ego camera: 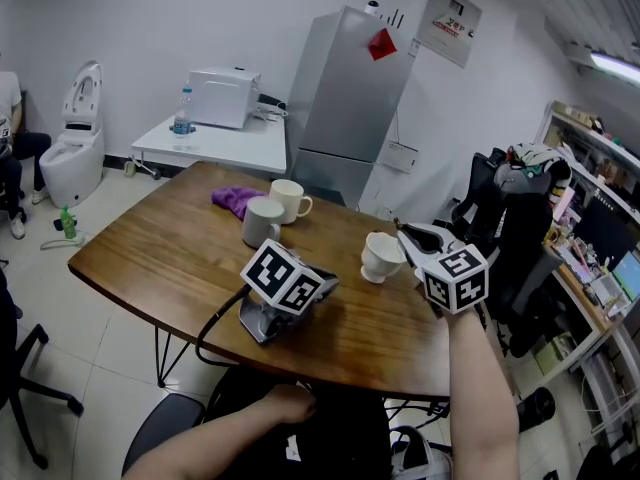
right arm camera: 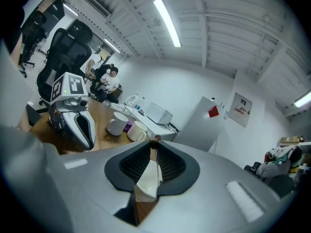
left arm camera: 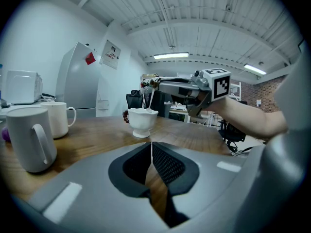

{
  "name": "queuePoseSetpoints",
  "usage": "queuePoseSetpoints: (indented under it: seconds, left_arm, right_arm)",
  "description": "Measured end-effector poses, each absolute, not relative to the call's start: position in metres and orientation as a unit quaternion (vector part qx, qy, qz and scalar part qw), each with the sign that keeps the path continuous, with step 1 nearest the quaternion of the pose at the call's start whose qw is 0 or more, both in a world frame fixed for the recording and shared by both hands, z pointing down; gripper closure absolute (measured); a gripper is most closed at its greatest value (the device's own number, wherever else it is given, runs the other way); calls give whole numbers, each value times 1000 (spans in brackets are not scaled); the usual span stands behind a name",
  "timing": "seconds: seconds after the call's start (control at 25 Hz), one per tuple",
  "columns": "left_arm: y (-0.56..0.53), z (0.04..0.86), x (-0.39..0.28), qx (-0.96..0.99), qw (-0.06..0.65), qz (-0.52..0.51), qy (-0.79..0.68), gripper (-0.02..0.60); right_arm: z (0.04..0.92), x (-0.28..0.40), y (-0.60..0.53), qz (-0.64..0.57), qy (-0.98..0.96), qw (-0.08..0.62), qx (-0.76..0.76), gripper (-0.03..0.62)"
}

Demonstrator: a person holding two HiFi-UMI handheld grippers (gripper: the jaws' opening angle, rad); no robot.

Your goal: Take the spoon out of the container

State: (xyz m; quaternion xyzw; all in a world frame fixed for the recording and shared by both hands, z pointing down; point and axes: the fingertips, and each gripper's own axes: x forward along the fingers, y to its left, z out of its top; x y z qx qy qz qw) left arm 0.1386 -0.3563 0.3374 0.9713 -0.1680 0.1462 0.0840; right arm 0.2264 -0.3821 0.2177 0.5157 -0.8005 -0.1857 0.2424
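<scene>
Two mugs [ego camera: 262, 220] [ego camera: 290, 199] and a purple cloth [ego camera: 236, 200] sit toward the far edge of the wooden bench [ego camera: 150, 258], well clear of the work. The left hand-held gripper [left arm camera: 151, 147] rests near the near edge, pressed together on nothing. By the right edge stands a white footed cup [ego camera: 382, 256]. The right hand-held gripper [right arm camera: 154, 144] hovers just above it, pinching the thin handle of the spoon [left arm camera: 151, 100], whose lower end reaches into the cup.

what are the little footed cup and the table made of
Footed cup: looks like glazed white ceramic, smooth with a soft gloss. Table: wood or wood veneer, brown with grain streaks and a satin sheen that mirrors the cup; which of the two can't be told.
</scene>
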Motion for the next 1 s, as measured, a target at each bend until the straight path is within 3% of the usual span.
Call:
queuePoseSetpoints:
  seconds: [1.0]
  left_arm:
    - [-356, 338, 138, 971, 84, 146, -168, 569]
  right_arm:
    - [222, 286, -369, -183, -771, 263, 550, 548]
